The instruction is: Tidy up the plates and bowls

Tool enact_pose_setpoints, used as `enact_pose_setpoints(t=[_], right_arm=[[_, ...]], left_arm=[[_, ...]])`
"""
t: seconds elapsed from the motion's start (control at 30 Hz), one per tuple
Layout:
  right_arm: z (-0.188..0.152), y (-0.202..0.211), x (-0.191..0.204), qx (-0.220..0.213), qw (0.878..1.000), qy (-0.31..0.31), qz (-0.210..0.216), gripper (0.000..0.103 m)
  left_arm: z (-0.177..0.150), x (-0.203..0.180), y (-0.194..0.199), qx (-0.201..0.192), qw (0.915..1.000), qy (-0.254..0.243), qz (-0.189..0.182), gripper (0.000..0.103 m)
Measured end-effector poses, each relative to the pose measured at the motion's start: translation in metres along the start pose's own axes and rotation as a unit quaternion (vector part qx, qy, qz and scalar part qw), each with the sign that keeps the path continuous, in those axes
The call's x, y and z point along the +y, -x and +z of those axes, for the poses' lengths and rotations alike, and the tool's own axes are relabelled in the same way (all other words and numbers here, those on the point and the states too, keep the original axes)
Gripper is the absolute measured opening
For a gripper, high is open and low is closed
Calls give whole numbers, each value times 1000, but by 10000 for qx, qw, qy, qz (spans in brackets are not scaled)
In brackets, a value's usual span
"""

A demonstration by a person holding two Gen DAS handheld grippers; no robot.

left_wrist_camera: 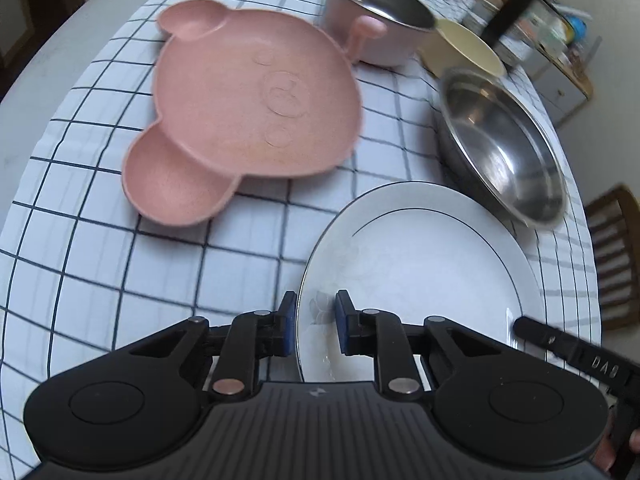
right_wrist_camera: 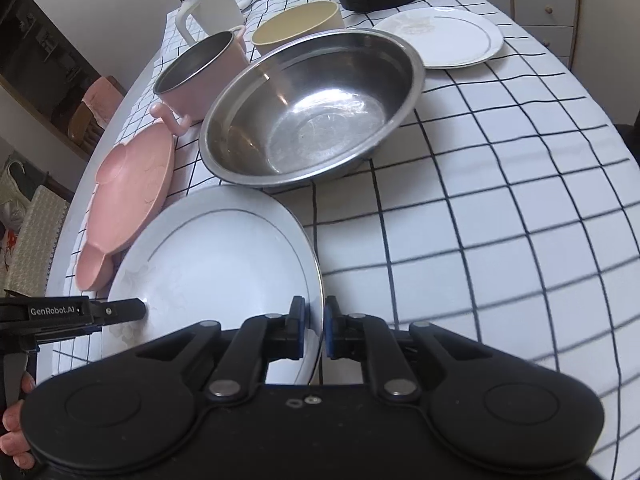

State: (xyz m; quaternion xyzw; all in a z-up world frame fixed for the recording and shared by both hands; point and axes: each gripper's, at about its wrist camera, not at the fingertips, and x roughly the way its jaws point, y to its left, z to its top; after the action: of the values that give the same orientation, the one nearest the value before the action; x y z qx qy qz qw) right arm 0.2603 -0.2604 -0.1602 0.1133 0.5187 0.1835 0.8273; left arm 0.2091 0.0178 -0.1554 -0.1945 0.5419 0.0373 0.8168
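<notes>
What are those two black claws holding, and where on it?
Both grip the near white plate by its rim: the left gripper on one edge, the right gripper on the opposite.

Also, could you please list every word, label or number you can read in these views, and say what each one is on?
"GenRobot.AI": on the side of the left gripper body, seen in the right wrist view.
"DAS", blurred and uncertain: on the right gripper body at the left wrist view's edge.
Small logo on the left gripper's housing: a mark, not letters.
Plates, bowls, cups: no text.
</notes>
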Motion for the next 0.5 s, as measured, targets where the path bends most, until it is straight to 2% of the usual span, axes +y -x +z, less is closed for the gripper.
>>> enact_pose_setpoints(t=[0.27, 0.5], right_arm=[[-29, 54, -29, -320, 9991, -211, -183, 9], [-65, 109, -70, -535, 9965, -472, -432, 9]], left_arm=[[-34, -50, 18, 57, 9969, -661, -416, 19], [-63, -108, 18, 211, 9861, -1476, -732, 19]])
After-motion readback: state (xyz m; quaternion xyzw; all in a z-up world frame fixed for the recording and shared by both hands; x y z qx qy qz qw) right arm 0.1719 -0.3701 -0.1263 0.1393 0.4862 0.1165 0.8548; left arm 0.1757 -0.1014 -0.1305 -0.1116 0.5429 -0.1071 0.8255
